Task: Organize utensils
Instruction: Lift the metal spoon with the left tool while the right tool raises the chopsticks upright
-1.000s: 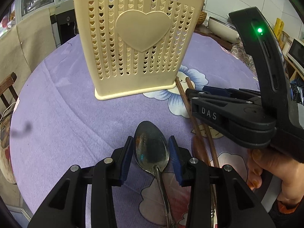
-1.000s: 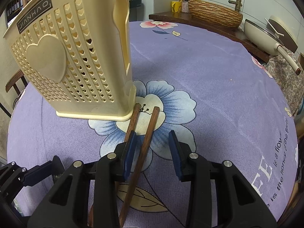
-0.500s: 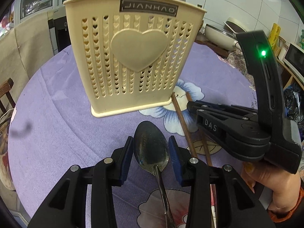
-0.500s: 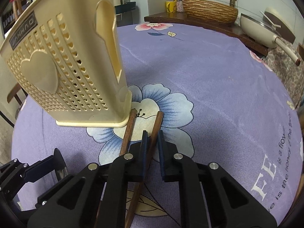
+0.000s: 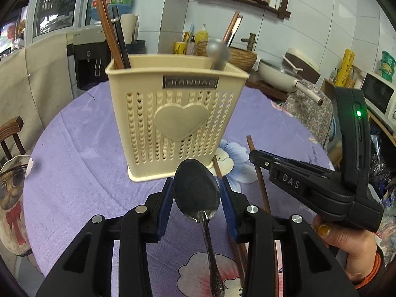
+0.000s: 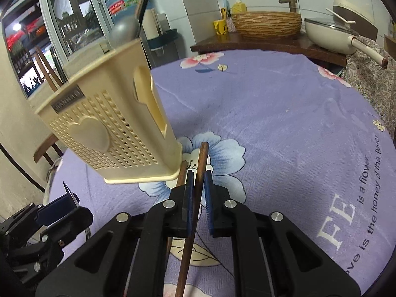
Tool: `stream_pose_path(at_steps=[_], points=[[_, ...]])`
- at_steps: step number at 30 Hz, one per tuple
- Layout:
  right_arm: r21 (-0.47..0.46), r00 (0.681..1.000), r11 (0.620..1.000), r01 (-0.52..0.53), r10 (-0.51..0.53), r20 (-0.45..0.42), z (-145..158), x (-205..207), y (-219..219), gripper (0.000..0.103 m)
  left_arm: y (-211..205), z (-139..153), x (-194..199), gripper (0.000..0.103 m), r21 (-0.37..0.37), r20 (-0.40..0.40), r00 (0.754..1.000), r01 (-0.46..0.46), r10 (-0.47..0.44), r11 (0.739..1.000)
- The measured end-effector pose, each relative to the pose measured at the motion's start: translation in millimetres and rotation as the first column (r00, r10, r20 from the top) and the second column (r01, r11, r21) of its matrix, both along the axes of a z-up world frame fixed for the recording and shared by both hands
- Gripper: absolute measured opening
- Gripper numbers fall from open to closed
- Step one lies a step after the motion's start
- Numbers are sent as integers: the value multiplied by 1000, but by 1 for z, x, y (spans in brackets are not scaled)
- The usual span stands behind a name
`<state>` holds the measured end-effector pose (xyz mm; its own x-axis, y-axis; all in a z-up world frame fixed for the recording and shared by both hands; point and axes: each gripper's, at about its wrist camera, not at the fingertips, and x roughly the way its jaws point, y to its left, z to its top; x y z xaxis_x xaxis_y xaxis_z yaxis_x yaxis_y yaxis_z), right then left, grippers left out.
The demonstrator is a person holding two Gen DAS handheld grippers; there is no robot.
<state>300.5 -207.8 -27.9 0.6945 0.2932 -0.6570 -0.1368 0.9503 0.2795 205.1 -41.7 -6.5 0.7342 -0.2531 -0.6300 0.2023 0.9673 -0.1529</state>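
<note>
A cream perforated utensil holder (image 5: 177,121) with a heart on its front stands on the purple floral tablecloth (image 5: 81,173). Brown chopsticks (image 5: 109,29) and a grey spoon (image 5: 217,52) stick out of its top. My left gripper (image 5: 196,198) is shut on the bowl of a metal spoon (image 5: 196,193), held above the cloth just before the holder. My right gripper (image 6: 198,190) is shut on one brown chopstick (image 6: 201,160), whose tip is raised off the cloth beside the holder (image 6: 111,128). A second chopstick (image 6: 182,173) lies on the cloth against the holder's base.
A person's hand (image 5: 351,250) holds the right gripper (image 5: 257,159) to the right of the spoon. A wooden chair (image 5: 12,133) stands at the table's left edge. Behind the table a counter carries a woven basket (image 6: 267,23) and a white pan (image 6: 331,32).
The right gripper's jaws shut on one chopstick and lifted its tip off the cloth. The left gripper rose with the spoon, so the holder's rim and contents came into view.
</note>
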Motion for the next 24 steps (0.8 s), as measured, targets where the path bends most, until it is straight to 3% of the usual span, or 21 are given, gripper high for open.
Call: stream_pose_path(at_steps=[12, 24], points=[[9, 977, 999, -33, 30, 212, 61, -54, -8, 7, 4, 28, -13, 37, -34, 92, 996, -12, 15, 999], [0, 954, 999, -39, 37, 296, 93, -82, -17, 7, 12, 46, -18, 37, -46, 131, 991, -15, 21, 999]])
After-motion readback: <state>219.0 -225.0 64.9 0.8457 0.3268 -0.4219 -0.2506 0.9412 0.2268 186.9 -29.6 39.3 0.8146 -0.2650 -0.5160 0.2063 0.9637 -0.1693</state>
